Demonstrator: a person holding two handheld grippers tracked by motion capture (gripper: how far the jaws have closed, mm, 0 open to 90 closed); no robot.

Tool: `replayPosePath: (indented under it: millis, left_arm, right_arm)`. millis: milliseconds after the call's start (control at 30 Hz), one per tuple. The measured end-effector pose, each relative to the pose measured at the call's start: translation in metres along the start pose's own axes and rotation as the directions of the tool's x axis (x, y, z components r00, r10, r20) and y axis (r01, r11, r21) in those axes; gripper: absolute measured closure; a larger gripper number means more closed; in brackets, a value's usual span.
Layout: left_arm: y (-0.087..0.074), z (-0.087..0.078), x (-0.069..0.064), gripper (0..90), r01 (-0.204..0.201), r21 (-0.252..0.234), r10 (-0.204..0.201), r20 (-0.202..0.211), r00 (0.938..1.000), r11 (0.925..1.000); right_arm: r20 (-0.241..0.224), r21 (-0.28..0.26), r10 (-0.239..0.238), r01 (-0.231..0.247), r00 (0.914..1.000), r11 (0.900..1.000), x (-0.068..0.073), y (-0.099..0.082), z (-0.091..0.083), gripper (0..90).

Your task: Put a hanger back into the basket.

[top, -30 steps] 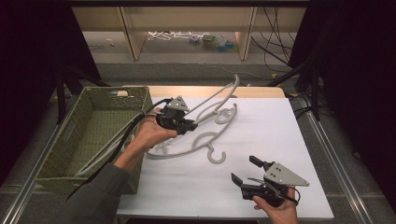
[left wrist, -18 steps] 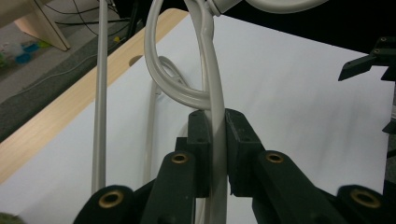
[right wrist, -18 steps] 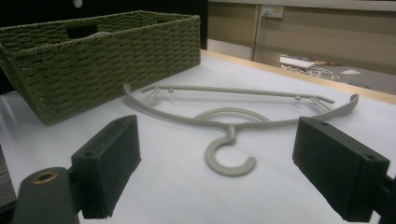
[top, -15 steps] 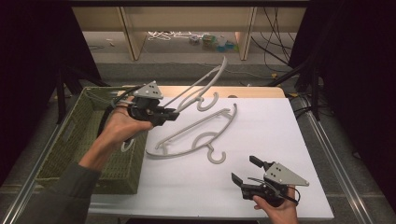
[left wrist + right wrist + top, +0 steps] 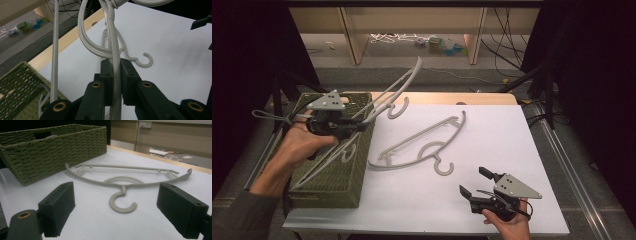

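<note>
Clamping one thin bar of a grey hanger (image 5: 384, 97) in the left gripper (image 5: 113, 72), raised over the green basket (image 5: 337, 172) at the table's left edge. Light, stiff, slick-looking plastic; likely to swing, so better pinched near the hook. Waiting wide open near the front edge, right gripper (image 5: 115, 212), facing the second hanger (image 5: 125, 178); plenty of bare tabletop around.

A grey hanger (image 5: 424, 145) is laid mid-table (image 5: 512, 130); a green woven basket (image 5: 339, 175) is set at its left edge.
</note>
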State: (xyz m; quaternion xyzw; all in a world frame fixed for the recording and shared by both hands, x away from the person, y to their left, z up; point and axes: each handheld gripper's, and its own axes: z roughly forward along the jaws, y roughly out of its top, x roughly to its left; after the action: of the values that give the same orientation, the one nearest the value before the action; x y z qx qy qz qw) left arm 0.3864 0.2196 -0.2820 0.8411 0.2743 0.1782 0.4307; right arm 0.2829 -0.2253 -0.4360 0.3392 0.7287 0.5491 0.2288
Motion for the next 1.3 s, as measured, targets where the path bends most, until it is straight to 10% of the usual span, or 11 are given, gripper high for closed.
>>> replayPosePath:
  millis: [600,1300]
  left_arm:
    - [-0.054,-0.038,0.023,81.6,0.089,-0.01,-0.089,-0.056,0.9945,0.996]
    - [-0.092,-0.058,0.034,81.6,0.105,0.007,-0.104,-0.076,0.9917,0.9945]
  right_arm:
    - [-0.007,-0.009,0.01,-0.01,0.9999,0.9999,-0.001,-0.001,0.001,15.9]
    - [0.005,0.007,-0.003,0.002,1.0,1.0,0.0,0.0,0.0,15.9]
